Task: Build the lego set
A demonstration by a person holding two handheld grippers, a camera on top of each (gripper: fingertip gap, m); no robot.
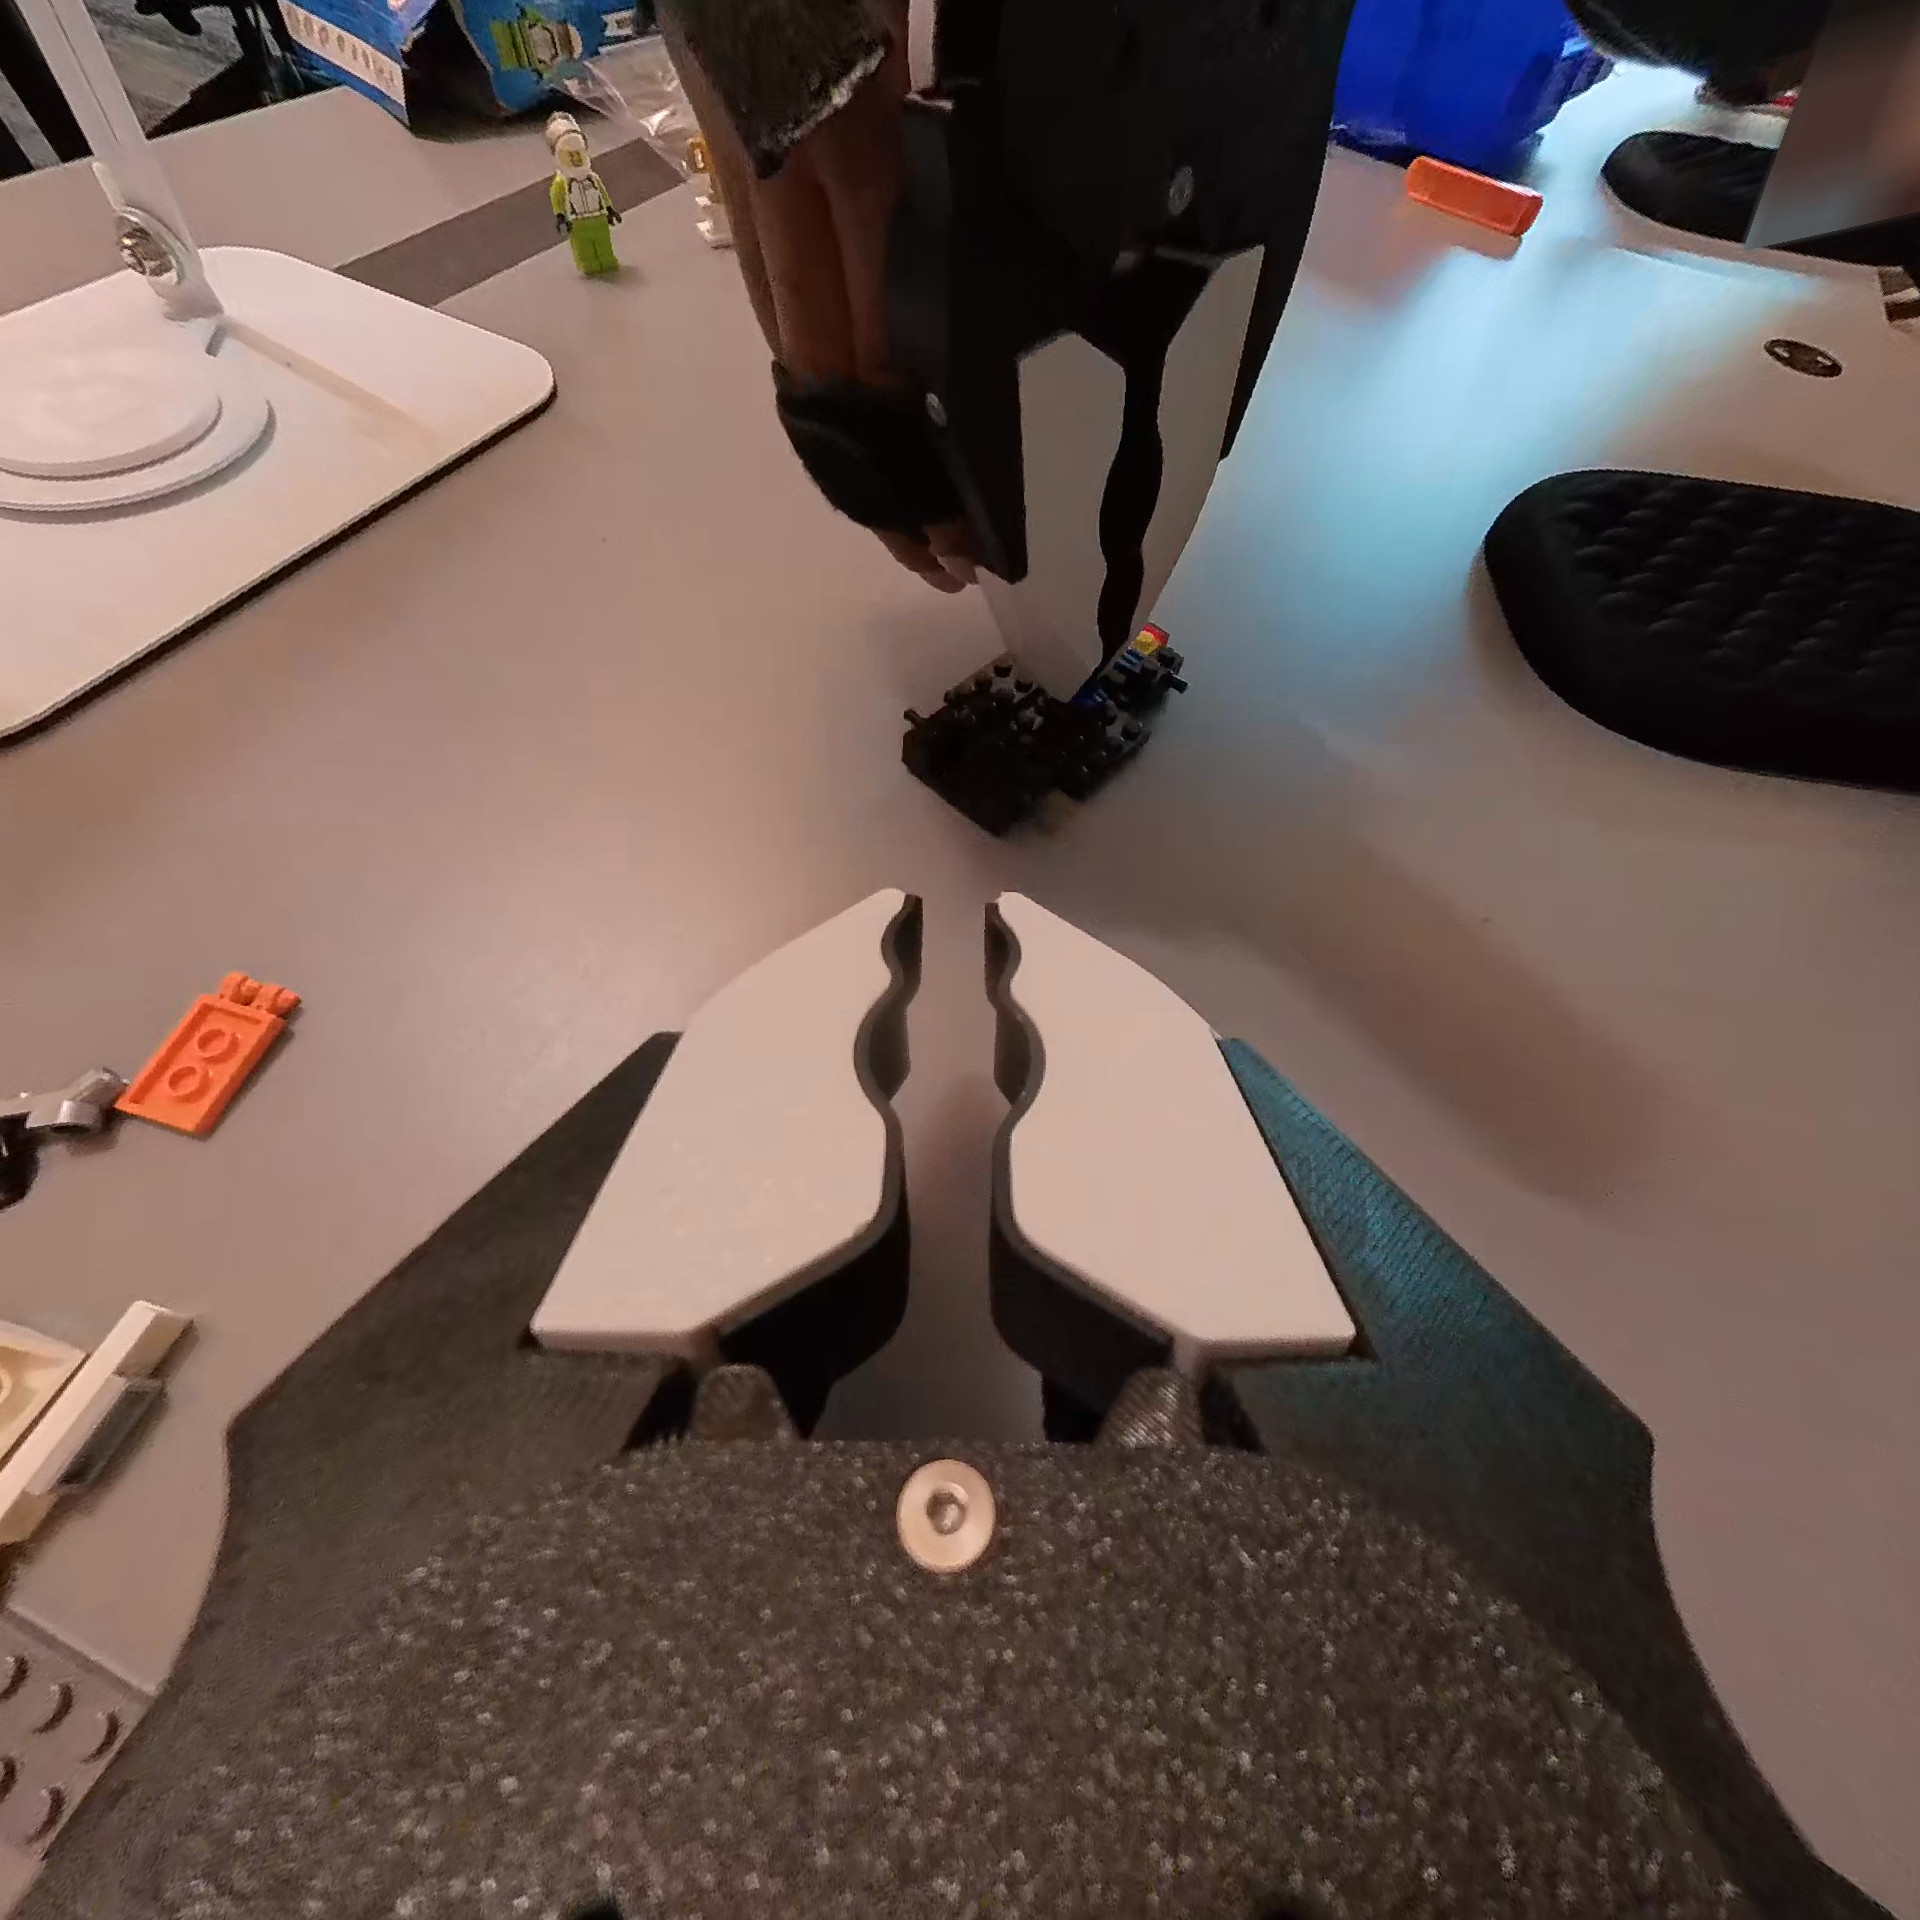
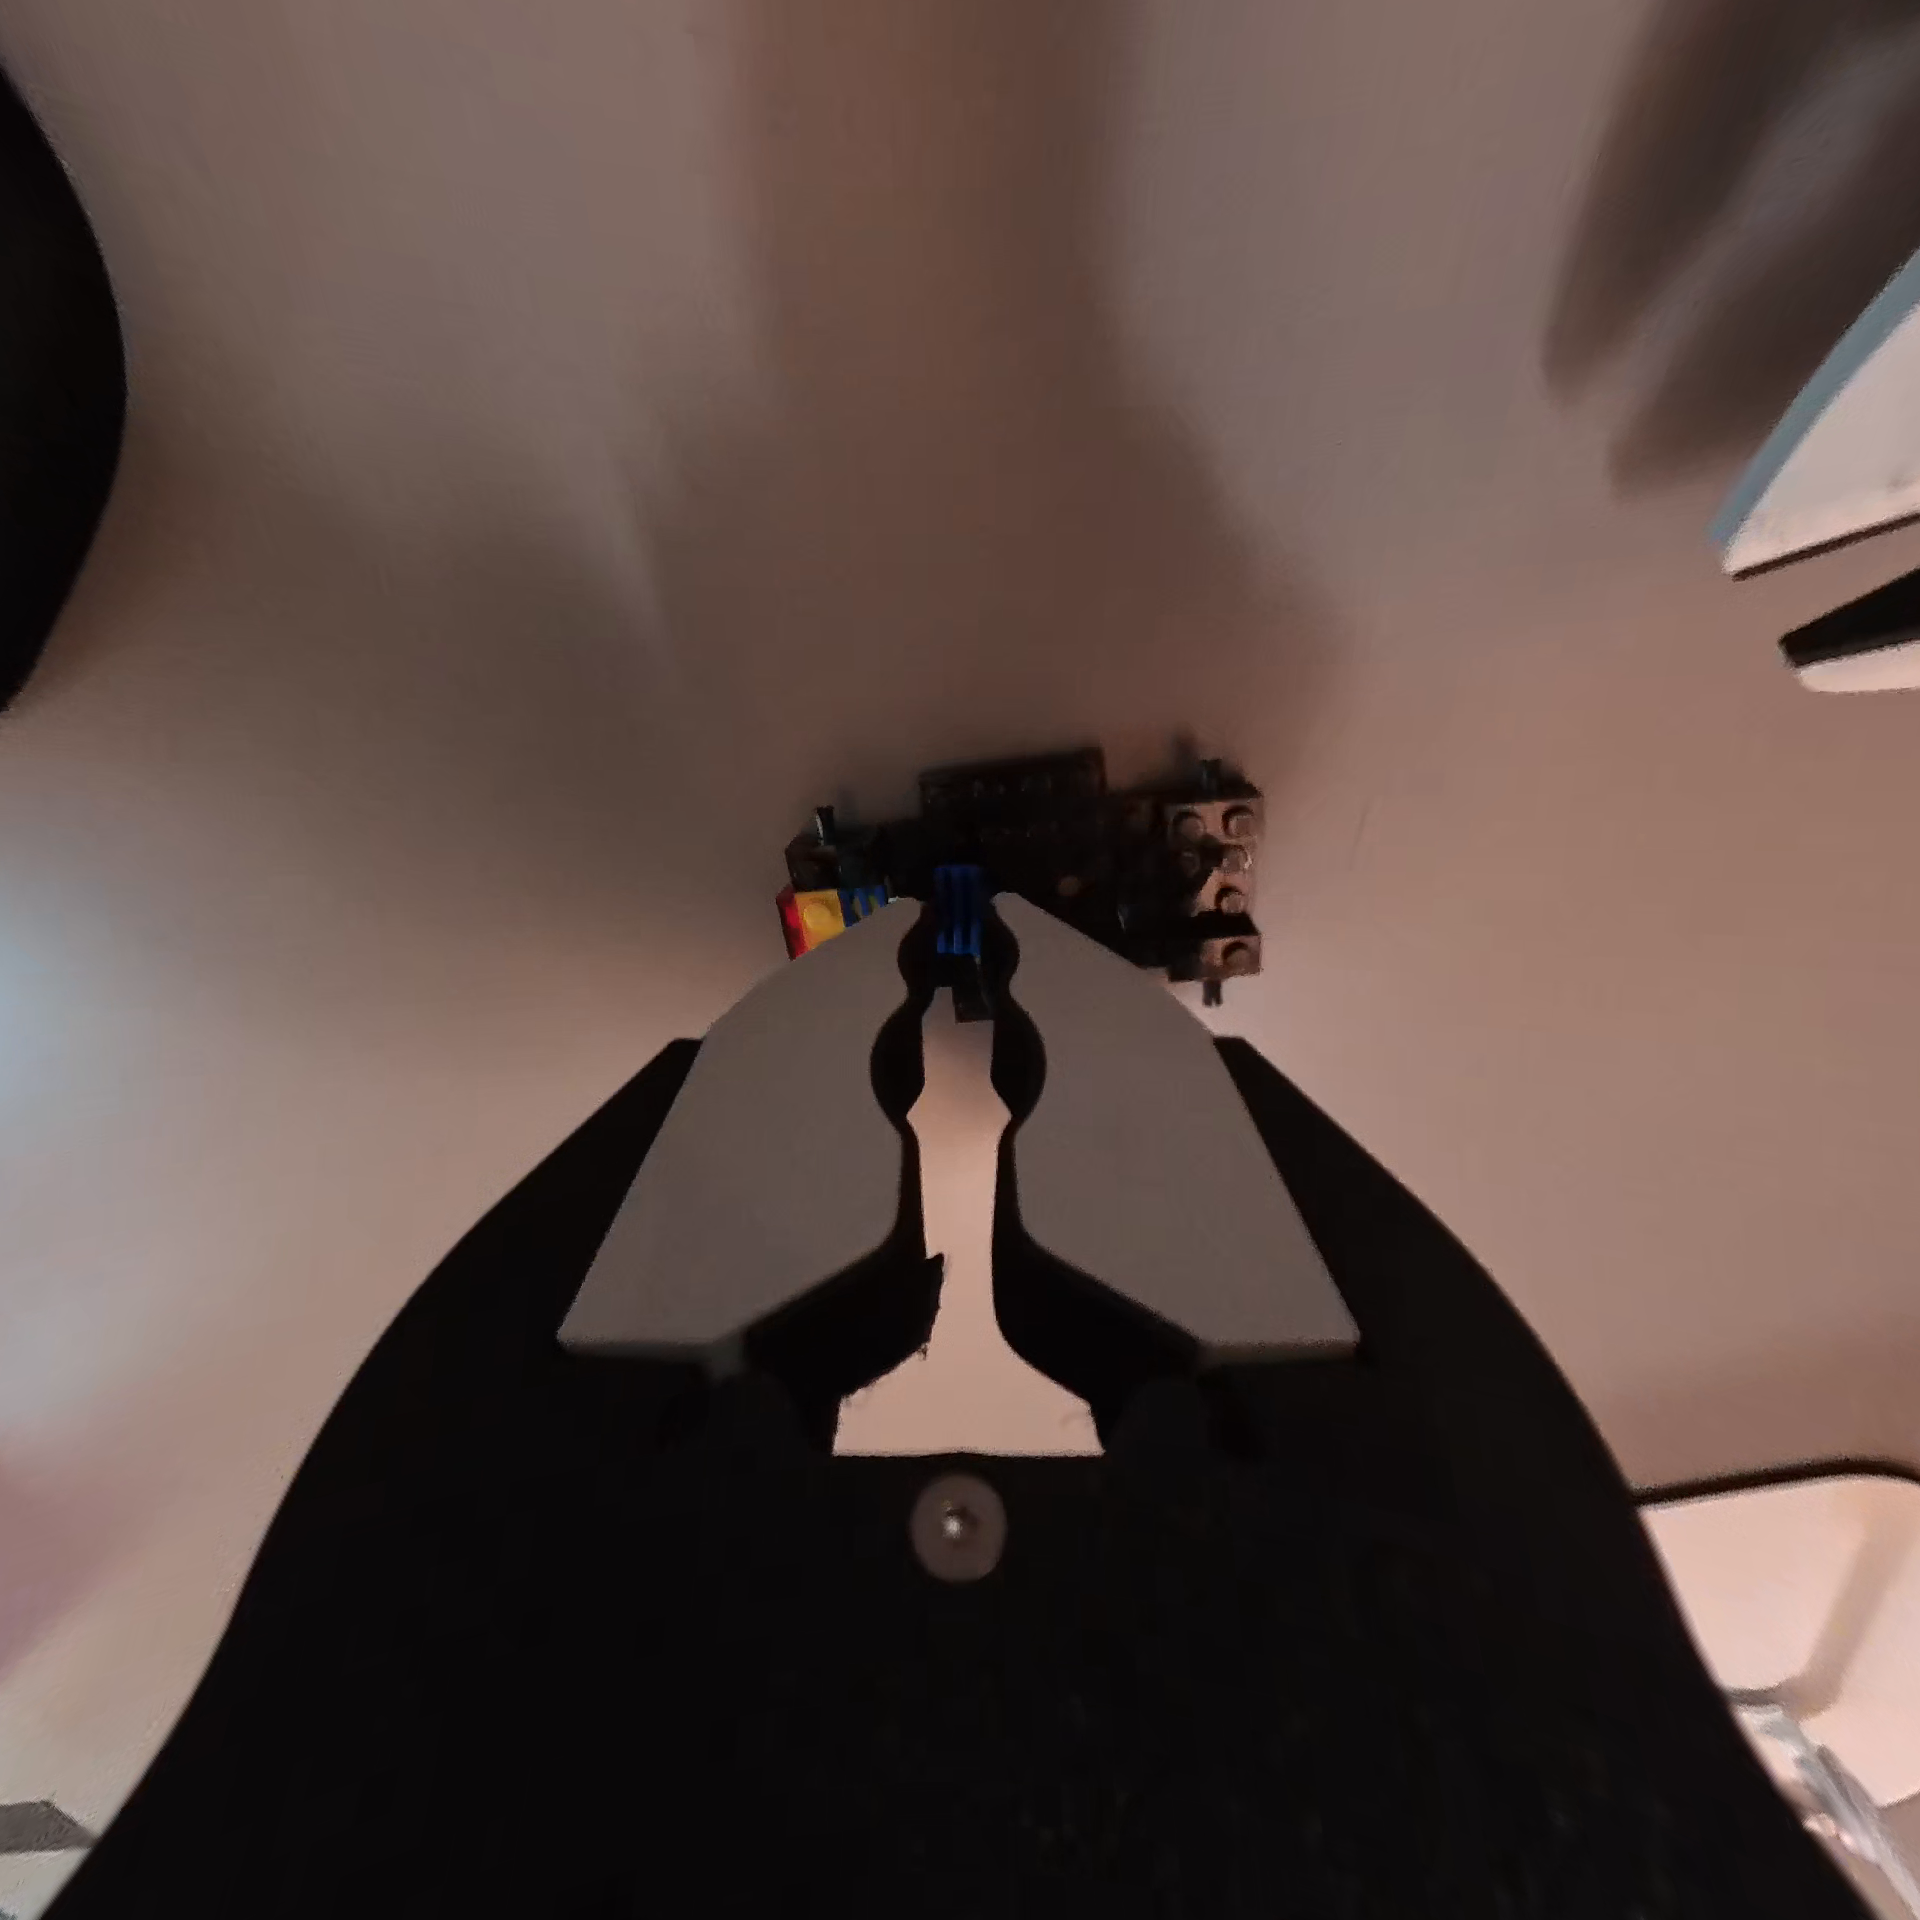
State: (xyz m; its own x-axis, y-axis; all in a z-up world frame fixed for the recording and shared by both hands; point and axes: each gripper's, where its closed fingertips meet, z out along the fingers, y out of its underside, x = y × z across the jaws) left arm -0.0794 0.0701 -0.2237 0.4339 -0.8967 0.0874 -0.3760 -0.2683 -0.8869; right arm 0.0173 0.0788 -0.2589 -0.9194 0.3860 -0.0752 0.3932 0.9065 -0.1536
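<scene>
Right gripper pinches a blue piece at the black lego build

The black lego build (image 1: 1023, 732) sits mid-tabletop (image 1: 623, 727); the right gripper (image 2: 958, 914) has its jaws clamped on a blue piece (image 2: 957, 923), whose seating is hidden. The left gripper (image 1: 952, 906) hovers nearby, jaws slightly parted, empty. An orange plate (image 1: 205, 1060) lies left; the far edges blur.

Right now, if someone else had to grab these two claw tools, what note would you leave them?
Left gripper: nearly closed, empty, above the table.
Right gripper: tips closed on a blue piece, pressing it onto the black build.
Done: black base partly built, coloured bricks at one end.
Left: seat the blue piece; add loose parts like the orange plate and the minifigure.
</scene>
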